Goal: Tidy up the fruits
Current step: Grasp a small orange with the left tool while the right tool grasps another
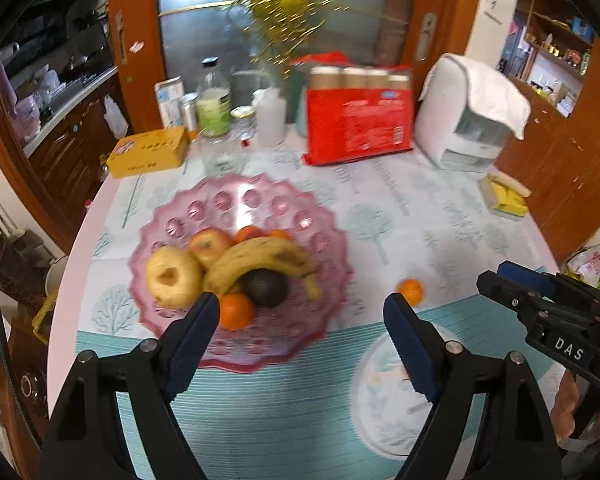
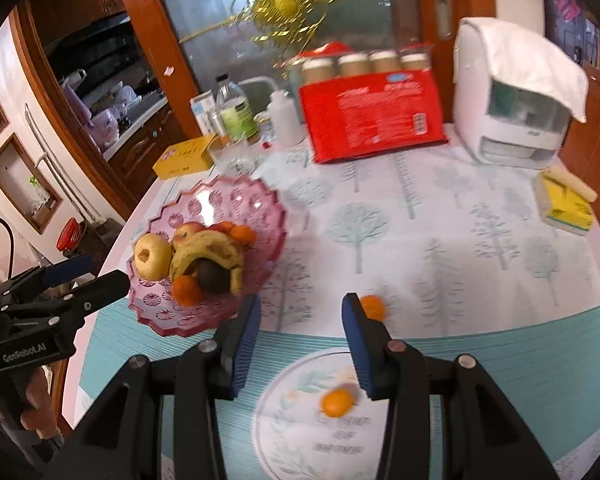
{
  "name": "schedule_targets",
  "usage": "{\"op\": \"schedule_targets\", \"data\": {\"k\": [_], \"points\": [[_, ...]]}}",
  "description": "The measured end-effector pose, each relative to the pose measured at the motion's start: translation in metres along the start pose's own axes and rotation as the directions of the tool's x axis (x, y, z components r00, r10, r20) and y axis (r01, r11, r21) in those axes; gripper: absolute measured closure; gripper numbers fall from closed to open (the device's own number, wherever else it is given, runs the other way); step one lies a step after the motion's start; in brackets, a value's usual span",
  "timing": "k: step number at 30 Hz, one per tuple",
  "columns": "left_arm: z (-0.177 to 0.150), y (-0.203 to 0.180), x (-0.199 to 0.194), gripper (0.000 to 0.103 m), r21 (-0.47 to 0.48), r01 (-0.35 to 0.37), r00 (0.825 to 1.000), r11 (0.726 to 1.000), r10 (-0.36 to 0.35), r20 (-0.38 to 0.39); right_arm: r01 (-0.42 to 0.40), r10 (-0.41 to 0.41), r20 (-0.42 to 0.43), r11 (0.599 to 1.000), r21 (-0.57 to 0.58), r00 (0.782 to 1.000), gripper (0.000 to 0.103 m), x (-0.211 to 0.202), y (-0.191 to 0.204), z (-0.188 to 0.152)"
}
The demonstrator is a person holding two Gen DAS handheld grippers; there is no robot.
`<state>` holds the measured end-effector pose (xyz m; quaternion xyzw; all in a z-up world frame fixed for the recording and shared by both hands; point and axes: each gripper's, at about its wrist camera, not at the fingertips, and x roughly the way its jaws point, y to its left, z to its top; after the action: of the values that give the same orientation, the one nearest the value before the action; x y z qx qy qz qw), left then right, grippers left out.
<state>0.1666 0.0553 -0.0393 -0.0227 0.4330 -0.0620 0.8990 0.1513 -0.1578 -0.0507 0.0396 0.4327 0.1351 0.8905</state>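
A pink scalloped fruit plate [image 1: 260, 200] [image 2: 260, 208] holds a yellow apple [image 1: 172, 276], a red apple [image 1: 210, 244], a banana [image 1: 260, 258], a dark avocado [image 1: 266, 288] and small oranges [image 1: 236, 310]. One loose orange [image 1: 411, 291] [image 2: 372, 307] lies on the tablecloth right of the plate. Another orange [image 2: 337, 402] lies on the cloth's white circle, below my right gripper. My left gripper [image 1: 302, 308] is open and empty, in front of the plate. My right gripper [image 2: 300, 308] is open and empty, between the plate and the loose orange.
At the back stand a red package with paper cups [image 1: 358, 120], a white appliance under a cloth [image 1: 468, 120], a yellow box [image 1: 148, 152], bottles and jars [image 1: 216, 108]. A yellow sponge pack [image 1: 504, 198] lies near the right table edge.
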Motion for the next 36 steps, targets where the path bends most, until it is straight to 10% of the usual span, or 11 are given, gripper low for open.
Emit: {"op": "schedule_targets", "data": {"k": [19,36], "points": [[-0.025,-0.118,0.025,0.015,0.054,0.009,0.999,0.998,-0.007,-0.039,0.032,-0.032,-0.008,0.999,0.012,0.999,0.06,-0.024,-0.102,-0.017],[-0.084,-0.137,0.118,0.015,0.069,-0.002,0.981,0.998,0.016,-0.193,-0.018,0.021,-0.106,0.999,0.028,0.994,0.06,0.037,-0.122,-0.049]]}}
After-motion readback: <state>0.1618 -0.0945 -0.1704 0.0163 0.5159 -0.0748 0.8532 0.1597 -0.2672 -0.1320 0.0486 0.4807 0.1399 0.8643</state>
